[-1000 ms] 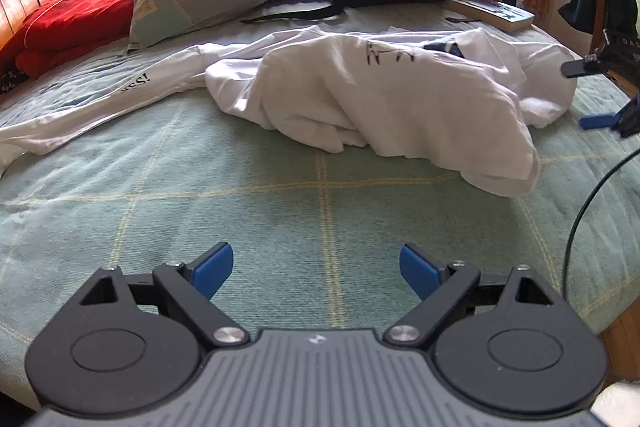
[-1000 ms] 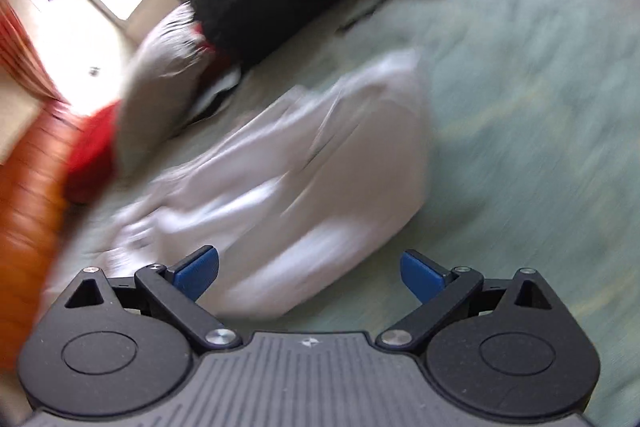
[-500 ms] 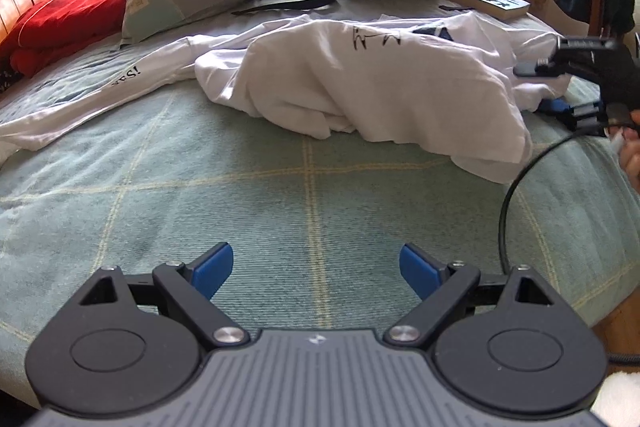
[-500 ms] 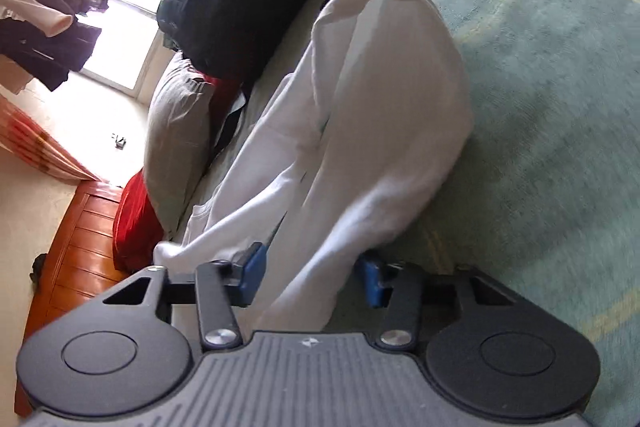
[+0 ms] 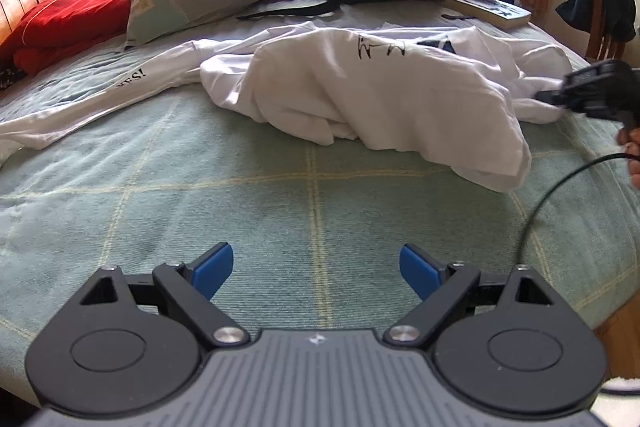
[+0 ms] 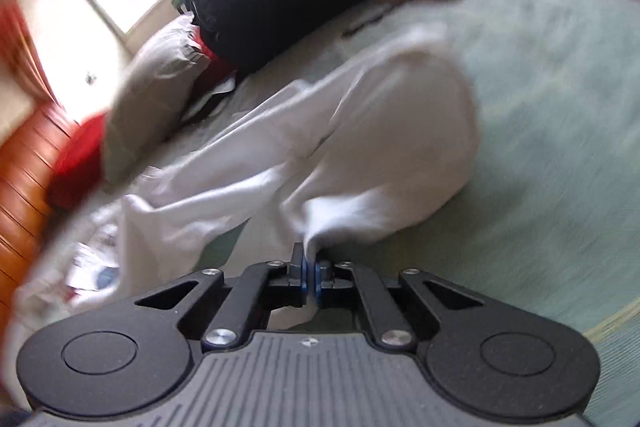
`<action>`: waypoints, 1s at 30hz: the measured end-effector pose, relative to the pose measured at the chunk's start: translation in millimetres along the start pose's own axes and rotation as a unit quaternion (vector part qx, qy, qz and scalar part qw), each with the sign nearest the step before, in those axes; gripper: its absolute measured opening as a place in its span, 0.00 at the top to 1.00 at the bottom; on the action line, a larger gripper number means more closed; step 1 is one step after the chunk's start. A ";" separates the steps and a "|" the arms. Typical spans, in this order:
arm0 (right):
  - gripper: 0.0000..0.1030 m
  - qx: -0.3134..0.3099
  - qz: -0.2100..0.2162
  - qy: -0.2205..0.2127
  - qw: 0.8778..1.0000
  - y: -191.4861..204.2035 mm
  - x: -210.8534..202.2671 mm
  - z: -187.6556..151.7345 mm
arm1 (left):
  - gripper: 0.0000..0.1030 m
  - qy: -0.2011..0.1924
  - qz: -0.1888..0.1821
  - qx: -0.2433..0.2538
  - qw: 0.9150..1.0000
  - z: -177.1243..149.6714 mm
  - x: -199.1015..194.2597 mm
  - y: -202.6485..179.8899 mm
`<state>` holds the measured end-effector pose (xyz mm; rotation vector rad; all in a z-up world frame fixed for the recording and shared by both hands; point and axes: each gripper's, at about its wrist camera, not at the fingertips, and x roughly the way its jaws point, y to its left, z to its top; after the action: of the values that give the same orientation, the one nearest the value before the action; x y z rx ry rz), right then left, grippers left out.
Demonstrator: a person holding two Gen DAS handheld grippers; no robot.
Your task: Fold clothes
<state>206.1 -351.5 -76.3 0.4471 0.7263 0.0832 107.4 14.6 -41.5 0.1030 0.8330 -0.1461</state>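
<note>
**Right gripper pinches the shirt edge**

Left wrist view: the left gripper point(image 5: 316, 265) hangs wide and empty over the green bedspread point(image 5: 240, 207); the white shirt point(image 5: 380, 99) lies crumpled mid-bed, long axis across the frame.

Right wrist view: the right gripper point(image 6: 310, 277) has just clamped onto the shirt's near edge, so spreading can begin

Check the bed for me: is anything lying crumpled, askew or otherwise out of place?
The white printed T-shirt lies bunched on the green checked bedspread, a second white garment sprawled beside it. The right gripper pinches the shirt's edge.
</note>
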 end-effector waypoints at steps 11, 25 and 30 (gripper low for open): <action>0.94 -0.232 -0.284 0.054 0.929 -54.0 -14.5 42.9 | 0.12 -0.012 -0.020 0.004 1.000 -1.4 -4.6 -3.1; 0.86 -0.381 -0.509 -0.063 0.769 -73.3 -10.5 88.2 | 0.12 -0.017 -0.015 0.000 1.000 -2.7 -10.9 -2.6; 0.83 -0.335 -0.478 -0.048 0.810 -80.3 -25.3 88.1 | 0.12 -0.015 -0.014 -0.002 1.000 -2.8 -9.6 -1.3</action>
<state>238.7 -461.9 -36.6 -0.6240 0.7004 -0.6221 98.8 14.7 -36.3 0.0851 0.8047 -0.1721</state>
